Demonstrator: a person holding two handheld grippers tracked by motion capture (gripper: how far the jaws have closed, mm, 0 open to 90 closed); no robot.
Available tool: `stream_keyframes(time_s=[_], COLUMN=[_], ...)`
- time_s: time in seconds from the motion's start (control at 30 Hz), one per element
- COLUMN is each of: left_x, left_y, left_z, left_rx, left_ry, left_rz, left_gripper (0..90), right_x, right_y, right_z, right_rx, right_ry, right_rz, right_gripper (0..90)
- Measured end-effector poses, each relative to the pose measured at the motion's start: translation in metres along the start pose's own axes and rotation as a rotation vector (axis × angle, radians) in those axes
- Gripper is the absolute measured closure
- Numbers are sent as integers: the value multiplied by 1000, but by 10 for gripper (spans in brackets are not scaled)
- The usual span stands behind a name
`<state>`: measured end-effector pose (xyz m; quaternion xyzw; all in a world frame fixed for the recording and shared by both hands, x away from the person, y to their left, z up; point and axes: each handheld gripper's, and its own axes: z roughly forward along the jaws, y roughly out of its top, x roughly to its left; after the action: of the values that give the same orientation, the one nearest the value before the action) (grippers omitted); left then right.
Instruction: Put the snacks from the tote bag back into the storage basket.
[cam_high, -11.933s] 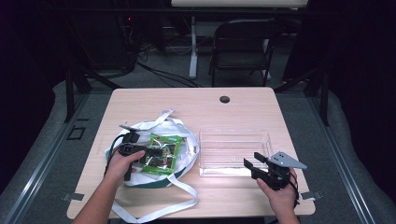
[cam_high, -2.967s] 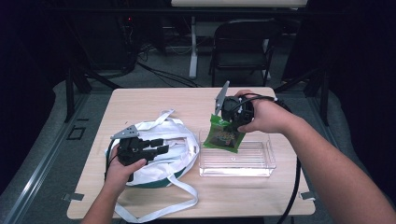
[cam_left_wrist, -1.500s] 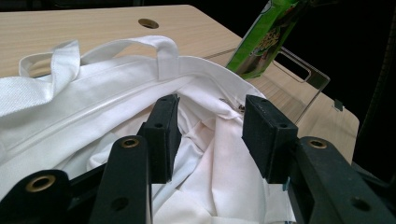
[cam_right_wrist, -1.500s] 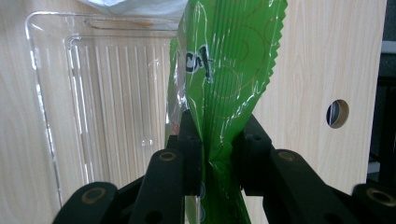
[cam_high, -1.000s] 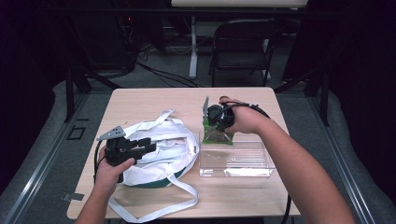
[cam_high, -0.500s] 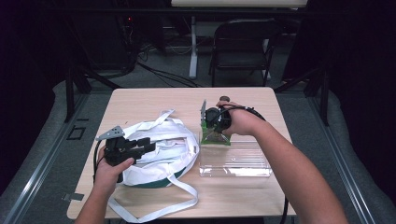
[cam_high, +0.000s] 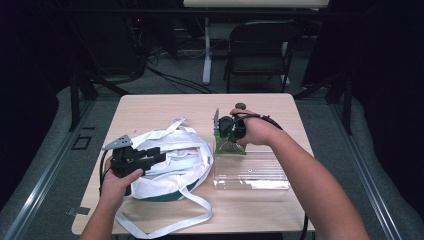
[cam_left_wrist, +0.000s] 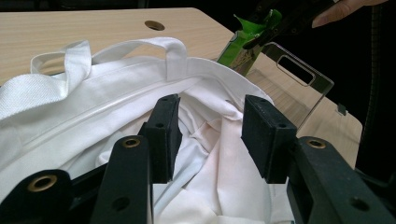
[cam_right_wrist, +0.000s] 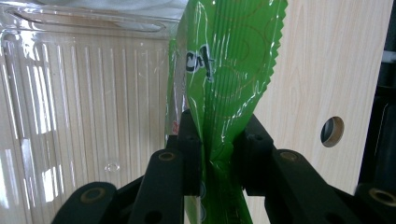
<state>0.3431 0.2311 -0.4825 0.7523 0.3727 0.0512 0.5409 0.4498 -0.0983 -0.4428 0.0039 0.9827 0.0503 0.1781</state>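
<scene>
The right gripper (cam_right_wrist: 217, 158) is clenched on a green packet (cam_right_wrist: 224, 74), holding it upright at the far left end of the clear tray (cam_high: 250, 170), probably to set it inside. The left gripper (cam_left_wrist: 210, 135) rests released over the white bag (cam_high: 170, 160), likely steadying it. Half a second earlier the packet sat almost the same, now slightly lower
</scene>
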Motion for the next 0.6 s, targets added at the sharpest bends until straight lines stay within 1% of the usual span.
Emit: stream_keyframes(time_s=[0.27,0.33,0.47,0.53,0.6], left_x=[1,1,1,1,1], left_y=[0,0,-1,-1,-1], left_z=[1,0,1,1,1], left_rx=[2,2,4,4,3], left_ry=[0,1,3,2,2], left_rz=[-2,-2,-3,-3,-4], left_gripper=[565,565,565,564,564], right_x=[-1,-1,-3,-4,-4], right_y=[-2,-2,-4,-5,-6], right_z=[3,5,5,4,4], right_rx=[-6,1,-12,-20,-25], right_ry=[7,6,-10,-5,-12], right_rz=[6,5,20,38,43], right_gripper=[724,715,659,625,589])
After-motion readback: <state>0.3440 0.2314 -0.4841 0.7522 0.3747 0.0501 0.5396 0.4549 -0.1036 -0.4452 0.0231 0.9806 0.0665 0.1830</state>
